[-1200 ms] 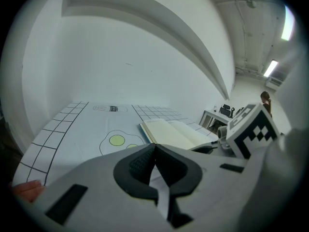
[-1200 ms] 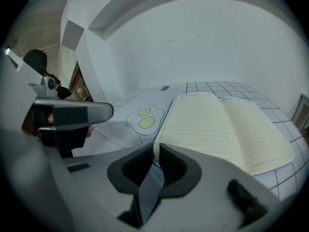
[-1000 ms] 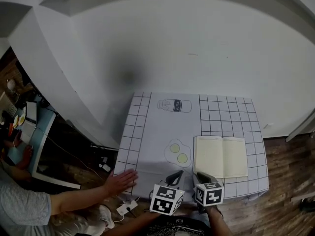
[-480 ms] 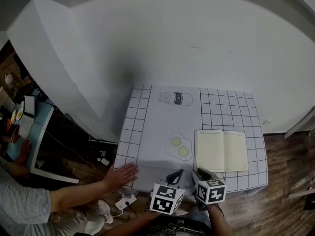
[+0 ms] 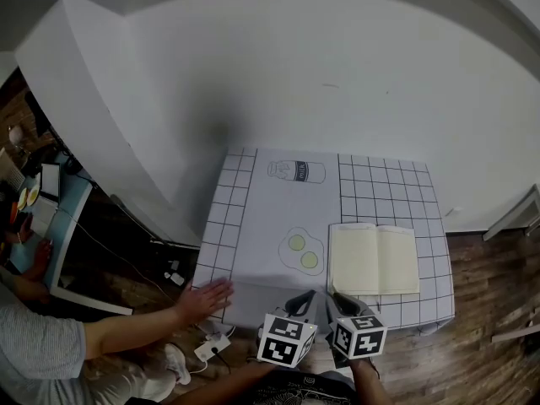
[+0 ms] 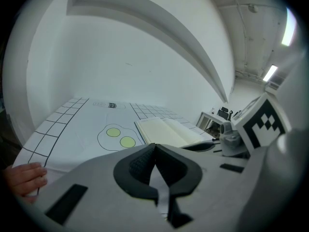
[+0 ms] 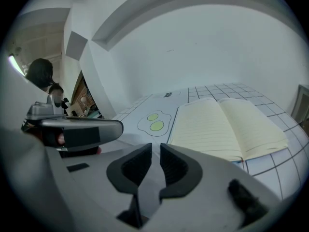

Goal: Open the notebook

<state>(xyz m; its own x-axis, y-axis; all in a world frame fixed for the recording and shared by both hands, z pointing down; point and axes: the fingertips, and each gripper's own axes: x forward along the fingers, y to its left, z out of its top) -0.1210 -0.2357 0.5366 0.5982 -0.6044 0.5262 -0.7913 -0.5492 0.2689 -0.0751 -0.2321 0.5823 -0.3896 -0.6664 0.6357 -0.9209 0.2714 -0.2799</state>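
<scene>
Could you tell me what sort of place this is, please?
Probably an indoor data-collection room or lab: a printed grid mat as the worktop, bare white walls, and a cluttered desk beside it.

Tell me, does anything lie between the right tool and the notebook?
The right gripper view shows only bare mat between the right tool, its empty jaws just closing partway, and the notebook.

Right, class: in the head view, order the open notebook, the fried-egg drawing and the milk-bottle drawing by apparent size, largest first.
1. Open notebook, clearly largest.
2. Fried-egg drawing and milk-bottle drawing: too alike to rank; the bottle lies farther away.
</scene>
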